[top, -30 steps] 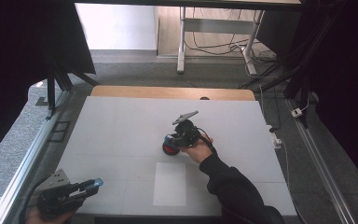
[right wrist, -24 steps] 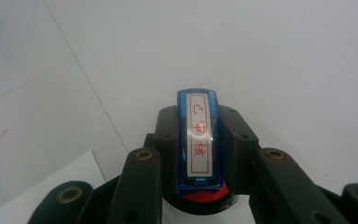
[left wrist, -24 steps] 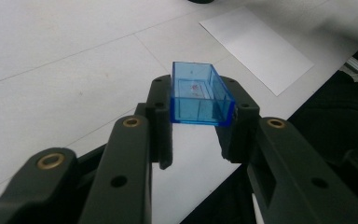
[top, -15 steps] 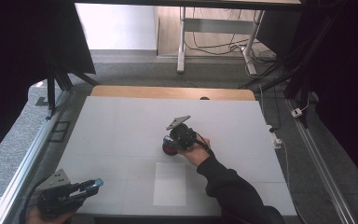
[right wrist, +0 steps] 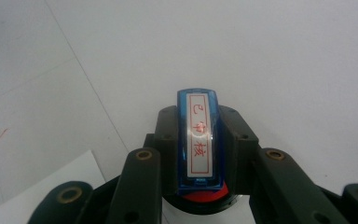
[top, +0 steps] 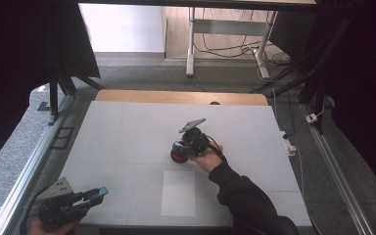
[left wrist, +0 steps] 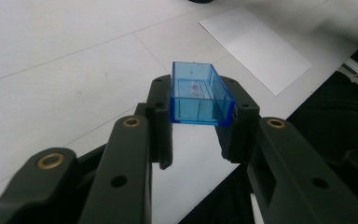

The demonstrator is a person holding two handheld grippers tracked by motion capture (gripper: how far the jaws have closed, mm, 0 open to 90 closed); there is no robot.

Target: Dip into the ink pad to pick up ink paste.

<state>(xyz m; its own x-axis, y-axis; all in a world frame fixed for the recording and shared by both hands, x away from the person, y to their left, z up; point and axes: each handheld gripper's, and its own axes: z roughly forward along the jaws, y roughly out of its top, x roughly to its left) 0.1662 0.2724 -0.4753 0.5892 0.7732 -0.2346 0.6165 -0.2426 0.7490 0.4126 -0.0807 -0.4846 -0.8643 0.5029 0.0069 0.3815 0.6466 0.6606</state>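
The left hand-held gripper (top: 95, 192) sits at about seven o'clock on the worktop (top: 127, 127), near the front edge, and its jaws are clamped on a clear blue cap (left wrist: 199, 94), an open-sided rectangular shell held level above the surface. The right hand-held gripper (top: 177, 152) rests near the middle of the worktop, closed on a blue stamp (right wrist: 200, 140) with a white label of red characters along its top and a red base just below. A white sheet of paper (top: 178, 193) lies at six o'clock from the stamp, just beside it but apart from it.

The likely trouble is a print in the wrong place: the stamp stands off the paper, so pressing down here would ink the bare worktop. Carrying it over at a tilt could smear the impression or leave it partial. The grip is across the stamp's narrow sides, so a hard press could make it slip or twist between the pads. The cap is thin and hollow; too much squeeze could crack it, and a loosened grip so close to the edge could drop it off the worktop.
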